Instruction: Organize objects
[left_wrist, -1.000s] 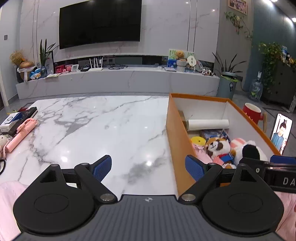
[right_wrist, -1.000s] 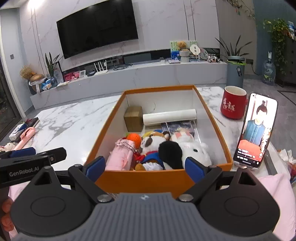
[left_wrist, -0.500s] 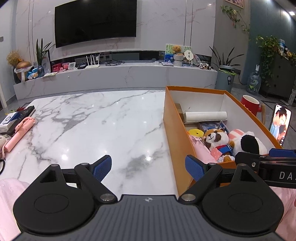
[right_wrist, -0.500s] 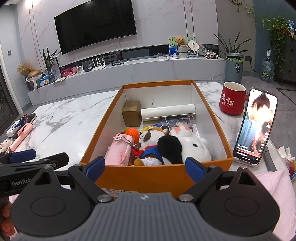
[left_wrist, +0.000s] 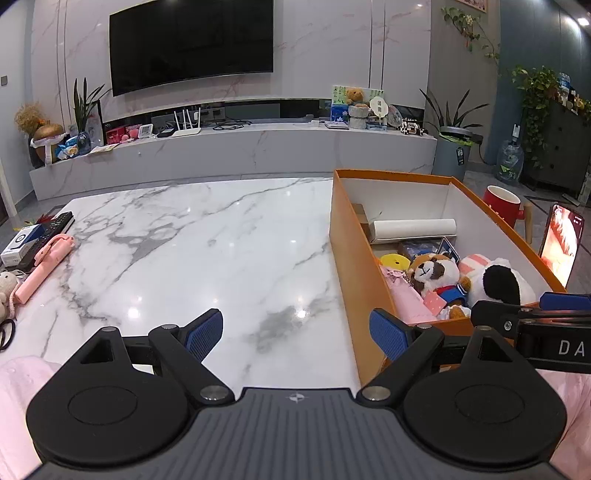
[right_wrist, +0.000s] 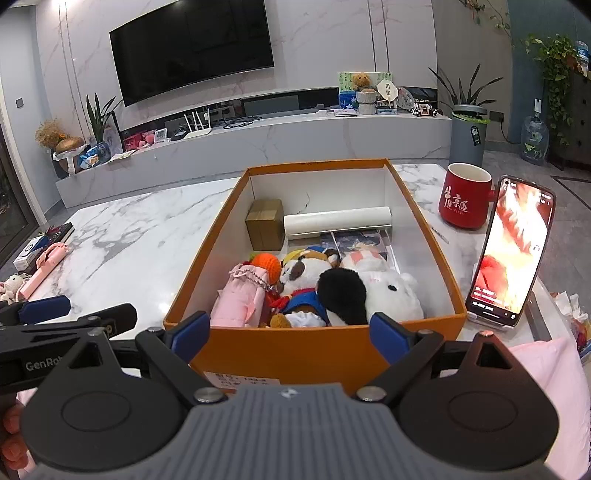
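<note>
An orange box stands on the marble table and holds plush toys, a pink pouch, a white roll and a small cardboard box. In the left wrist view the same orange box sits to the right. My left gripper hangs open over bare marble, left of the box. My right gripper is open in front of the box's near wall, holding nothing.
A red mug and a propped phone with a lit screen stand right of the box. At the table's left edge lie a pink selfie stick, a remote and a small plush. Pink sleeves show at the frame bottoms.
Both grippers have drawn back and risen slightly, so the box appears a little farther. The phone's screen picture has changed. Nothing on the table has moved.
</note>
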